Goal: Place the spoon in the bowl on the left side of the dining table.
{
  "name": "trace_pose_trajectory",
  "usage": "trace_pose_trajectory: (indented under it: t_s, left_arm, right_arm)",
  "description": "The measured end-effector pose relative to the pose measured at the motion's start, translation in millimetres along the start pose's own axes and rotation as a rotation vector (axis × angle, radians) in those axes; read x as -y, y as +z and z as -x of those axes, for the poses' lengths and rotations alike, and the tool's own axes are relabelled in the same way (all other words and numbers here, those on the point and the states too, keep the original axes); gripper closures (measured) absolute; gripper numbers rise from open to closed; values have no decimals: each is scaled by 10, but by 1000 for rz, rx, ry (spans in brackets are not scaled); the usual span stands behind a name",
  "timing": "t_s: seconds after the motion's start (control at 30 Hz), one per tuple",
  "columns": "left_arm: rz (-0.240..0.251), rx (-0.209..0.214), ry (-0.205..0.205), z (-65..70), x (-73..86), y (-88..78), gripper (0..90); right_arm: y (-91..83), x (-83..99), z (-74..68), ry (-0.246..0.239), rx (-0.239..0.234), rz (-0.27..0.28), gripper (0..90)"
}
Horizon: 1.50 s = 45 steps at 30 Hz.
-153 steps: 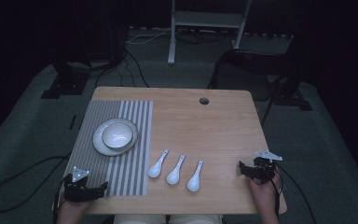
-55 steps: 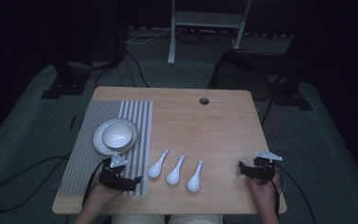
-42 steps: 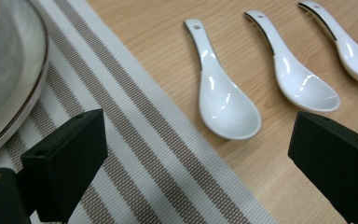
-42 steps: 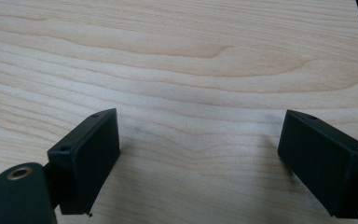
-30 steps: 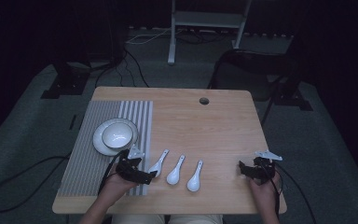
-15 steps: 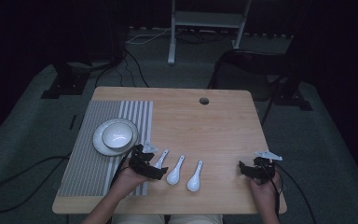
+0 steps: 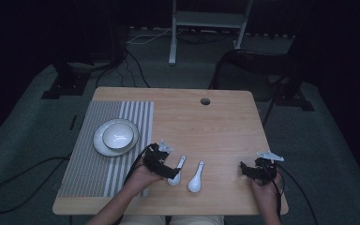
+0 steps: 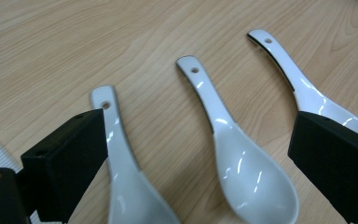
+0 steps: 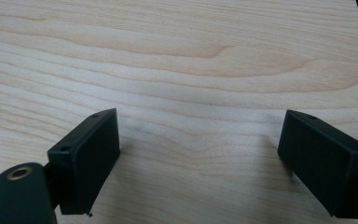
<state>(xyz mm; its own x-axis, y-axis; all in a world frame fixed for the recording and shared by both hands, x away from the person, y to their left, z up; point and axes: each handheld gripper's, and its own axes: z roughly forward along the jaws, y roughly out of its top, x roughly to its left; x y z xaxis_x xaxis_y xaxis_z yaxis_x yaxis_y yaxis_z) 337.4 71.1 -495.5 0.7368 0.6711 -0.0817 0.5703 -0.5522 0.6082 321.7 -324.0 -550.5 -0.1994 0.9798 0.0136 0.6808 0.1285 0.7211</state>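
Three white ceramic spoons lie side by side on the wooden table (image 7: 215,126), handles pointing away from me. In the left gripper view they are the left spoon (image 8: 121,163), the middle spoon (image 8: 235,158) and the right spoon (image 8: 307,88). My left gripper (image 8: 205,140) (image 7: 163,164) hovers low over them, open wide; its jaws stand over the left and right spoons, and the middle one lies between them. From above, the middle spoon (image 7: 175,174) and right spoon (image 7: 196,178) show; the gripper covers the left one. My right gripper (image 7: 255,169) (image 9: 200,149) rests open over bare wood.
A white bowl (image 7: 118,137) sits on a plate (image 7: 101,146) on a grey striped placemat (image 7: 93,173) at the table's left. A cable hole (image 7: 205,101) is near the far edge. Cables, stands and a chair surround the table on the floor.
My left gripper has travelled right, from the placemat's front corner across to the spoons, and now covers the leftmost one. The right gripper has stayed put.
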Motion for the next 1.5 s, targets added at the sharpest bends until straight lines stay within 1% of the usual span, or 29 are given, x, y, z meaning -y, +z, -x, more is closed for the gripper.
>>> trace_pose_trajectory:
  t_s: [0.13, 0.23, 0.33, 0.53, 0.6, 0.63, 0.7, 0.73, 0.77, 0.83, 0.87, 0.9, 0.93, 1.0, 1.03, 1.07, 1.1, 1.13, 1.17, 1.2, 1.23, 1.27, 1.3, 1.37, 1.43, 1.5]
  left_arm:
    - [-16, 13, 2, 30, -43, 79, 46]
    - [-22, 11, -2, 37, -64, 119, 46]
    - [-39, 18, -5, 50, -111, 203, 47]
    - [-85, 2, 3, 100, -156, 371, 47]
    - [-99, 10, 4, 105, -163, 411, 47]
    - [-104, 0, 7, 109, -165, 432, 47]
    - [-117, 11, 2, 103, -168, 461, 59]
    - [-117, 0, -3, 101, -170, 478, 76]
    - [-128, 7, -8, 96, -171, 497, 76]
    - [-134, 0, -4, 95, -172, 515, 77]
    - [-132, -10, -3, 96, -178, 511, 96]
    - [-128, -12, -11, 92, -186, 508, 134]
    - [-130, -9, -10, 91, -191, 511, 146]
    - [-127, -30, 7, 109, -190, 517, 154]
    - [-124, -33, 17, 121, -186, 510, 190]
    - [-122, -35, 25, 133, -180, 511, 208]
    - [-120, -54, 43, 153, -173, 505, 225]
    - [-116, -63, 55, 164, -167, 495, 289]
    - [-110, -55, 52, 161, -160, 487, 334]
    - [-106, -58, 58, 165, -153, 482, 349]
    - [-102, -67, 68, 170, -144, 475, 394]
    - [-98, -63, 67, 168, -136, 468, 417]
    - [-94, -62, 74, 167, -130, 459, 452]
    - [-85, -55, 80, 166, -125, 451, 561]
    - [-81, -53, 79, 169, -126, 453, 610]
    - [-76, -42, 83, 180, -131, 457, 712]
  right_arm:
    - [0, 0, -1, 1, 0, 0, 120]
    - [0, 0, 0, 0, 0, 0, 120]
    - [0, 0, 0, 0, 0, 0, 120]
    - [0, 0, -1, 1, 0, 0, 120]
    - [0, 0, 0, 0, 0, 0, 120]
    - [0, 0, 0, 0, 0, 0, 120]
    - [0, 0, 0, 1, 0, 0, 120]
    - [0, 0, 0, 1, 0, 0, 120]
    - [0, 0, 0, 0, 0, 0, 120]
    - [0, 0, 0, 0, 0, 0, 120]
    - [0, 0, 0, 0, 0, 0, 120]
    - [0, 0, 0, 0, 0, 0, 121]
    - [0, 0, 0, 1, 0, 0, 120]
    - [0, 0, 0, 0, 0, 0, 121]
    - [0, 0, 0, 1, 0, 0, 121]
    - [0, 0, 0, 0, 0, 0, 121]
    - [0, 0, 0, 1, 0, 0, 121]
    - [0, 0, 0, 1, 0, 0, 121]
    - [0, 0, 0, 1, 0, 0, 121]
    - [0, 0, 0, 0, 0, 1, 121]
    - [0, 0, 0, 1, 0, 0, 121]
    - [0, 0, 0, 0, 0, 0, 121]
    - [0, 0, 0, 0, 0, 0, 121]
    - [0, 0, 0, 0, 0, 0, 121]
    - [0, 0, 0, 1, 0, 0, 121]
    - [0, 0, 0, 1, 1, 0, 121]
